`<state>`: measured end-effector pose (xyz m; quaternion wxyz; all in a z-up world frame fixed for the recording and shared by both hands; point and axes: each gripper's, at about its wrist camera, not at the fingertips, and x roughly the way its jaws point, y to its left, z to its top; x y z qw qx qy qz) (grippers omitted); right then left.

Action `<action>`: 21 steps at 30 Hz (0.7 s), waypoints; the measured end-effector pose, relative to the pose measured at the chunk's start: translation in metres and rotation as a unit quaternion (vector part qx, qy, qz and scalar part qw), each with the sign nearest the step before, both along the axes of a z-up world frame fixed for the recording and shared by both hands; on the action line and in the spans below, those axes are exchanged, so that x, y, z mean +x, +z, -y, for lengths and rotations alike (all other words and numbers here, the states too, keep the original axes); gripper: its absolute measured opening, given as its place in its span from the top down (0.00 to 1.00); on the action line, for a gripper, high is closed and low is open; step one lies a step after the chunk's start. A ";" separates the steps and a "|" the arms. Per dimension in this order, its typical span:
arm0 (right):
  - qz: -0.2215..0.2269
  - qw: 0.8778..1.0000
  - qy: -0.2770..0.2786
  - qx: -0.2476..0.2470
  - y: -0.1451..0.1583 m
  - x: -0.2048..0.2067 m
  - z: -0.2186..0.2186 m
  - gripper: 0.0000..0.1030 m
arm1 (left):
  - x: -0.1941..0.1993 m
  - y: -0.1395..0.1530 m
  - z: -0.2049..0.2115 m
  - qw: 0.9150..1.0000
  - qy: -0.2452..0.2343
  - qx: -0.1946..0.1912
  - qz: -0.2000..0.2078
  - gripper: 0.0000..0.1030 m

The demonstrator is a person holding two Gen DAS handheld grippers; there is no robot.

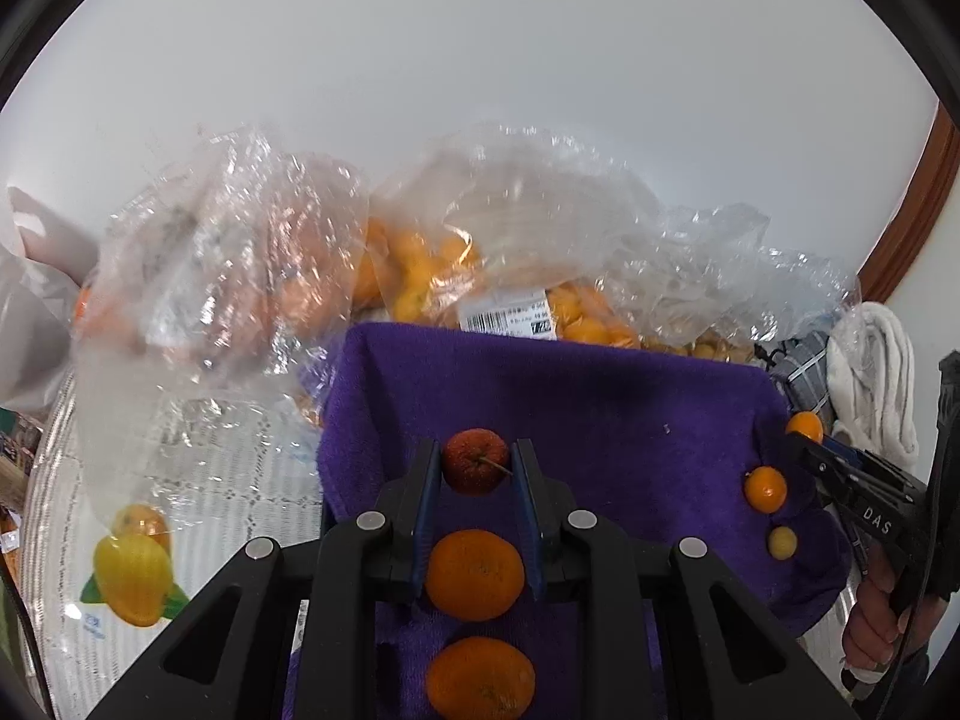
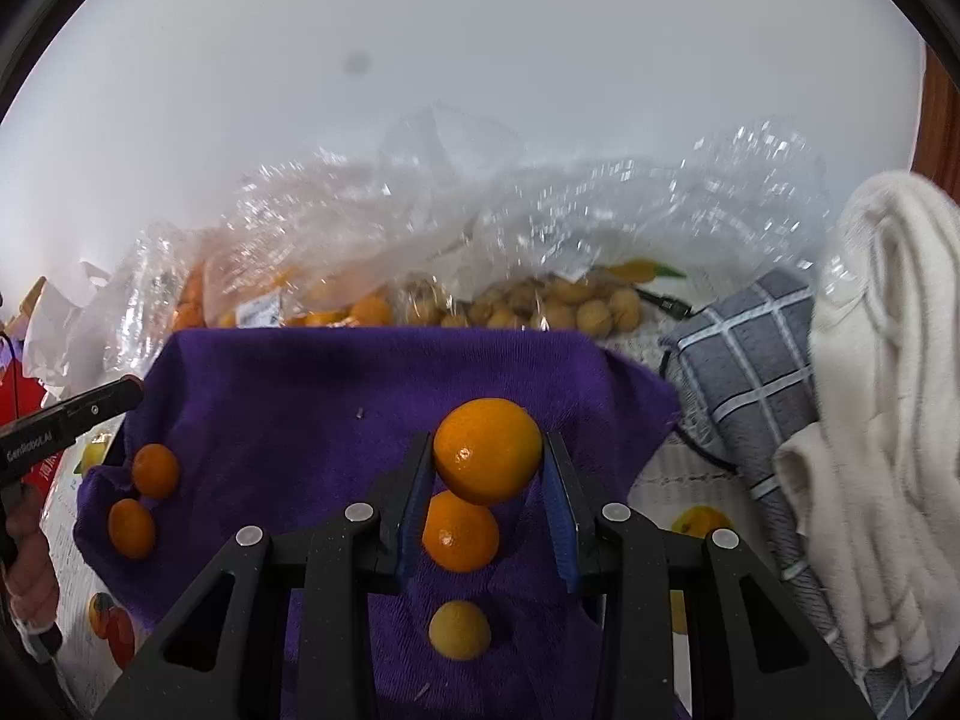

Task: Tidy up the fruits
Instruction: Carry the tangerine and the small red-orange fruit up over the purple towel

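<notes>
In my left claw [image 1: 476, 461] I hold a small red fruit [image 1: 476, 459], clamped between the two blue pads with its thin stalk poking toward the right pad. It hangs over the purple towel [image 1: 600, 396], and what matters for setting it down is the line below it: nearest me lies one orange [image 1: 480, 686], then a second orange [image 1: 474, 575], and the red fruit sits just beyond that second one, along the same line running away from me. As I judge it, the free spot is straight below and slightly ahead, so the fruit should go down without any sideways shift.

My right claw [image 2: 487, 451] is clamped on a bright orange fruit [image 2: 487, 450], smooth and glossy with a small highlight, wider than the red one. Below it a similar row runs away from me: a small yellow fruit [image 2: 459, 630] nearest, then a mid-sized orange fruit [image 2: 461, 531], which the held one partly overlaps in this view. Whether they touch I cannot tell.

Each claw is nearer its own row, the left one toward the towel's left half, the right one near the right edge.

Beyond the towel lie crinkled clear bags [image 1: 240, 252] holding more orange fruit, and another bag of small tan fruits [image 2: 540, 306]. A grey checked cloth [image 2: 744, 348] lies to the right.
</notes>
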<state>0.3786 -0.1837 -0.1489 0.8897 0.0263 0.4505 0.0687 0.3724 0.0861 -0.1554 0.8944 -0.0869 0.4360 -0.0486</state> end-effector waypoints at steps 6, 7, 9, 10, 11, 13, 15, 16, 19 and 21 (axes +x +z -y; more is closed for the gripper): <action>-0.021 1.000 -0.002 -0.007 -0.013 0.011 0.000 0.66 | 0.004 -0.016 0.002 1.000 -0.005 0.008 -0.019 0.78; -0.026 1.000 -0.001 -0.006 -0.015 0.012 0.000 0.66 | 0.004 -0.017 0.003 1.000 -0.006 0.010 -0.020 0.78; -0.031 0.999 -0.003 -0.010 -0.019 0.014 0.000 0.66 | 0.004 -0.019 0.003 1.000 -0.007 0.010 -0.022 0.78; -0.032 0.999 -0.002 -0.013 -0.021 0.014 -0.001 0.66 | 0.005 -0.020 0.004 1.000 -0.008 0.010 -0.024 0.78; -0.035 0.999 0.000 -0.015 -0.023 0.014 -0.002 0.66 | 0.004 -0.020 0.004 1.000 -0.008 0.011 -0.025 0.78; -0.033 0.999 0.001 -0.014 -0.024 0.015 -0.003 0.66 | 0.005 -0.022 0.005 0.999 -0.008 0.014 -0.029 0.78; -0.036 0.999 0.000 -0.013 -0.024 0.017 -0.003 0.66 | 0.006 -0.024 0.004 0.999 -0.008 0.012 -0.033 0.78; -0.037 0.999 0.000 -0.012 -0.024 0.018 -0.003 0.66 | 0.006 -0.024 0.004 0.999 -0.008 0.011 -0.035 0.78; -0.040 0.999 0.000 -0.010 -0.027 0.021 -0.002 0.66 | 0.007 -0.028 0.006 0.999 -0.009 0.016 -0.042 0.78; -0.041 0.999 0.002 -0.008 -0.028 0.021 -0.001 0.66 | 0.007 -0.030 0.009 0.999 -0.011 0.017 -0.044 0.78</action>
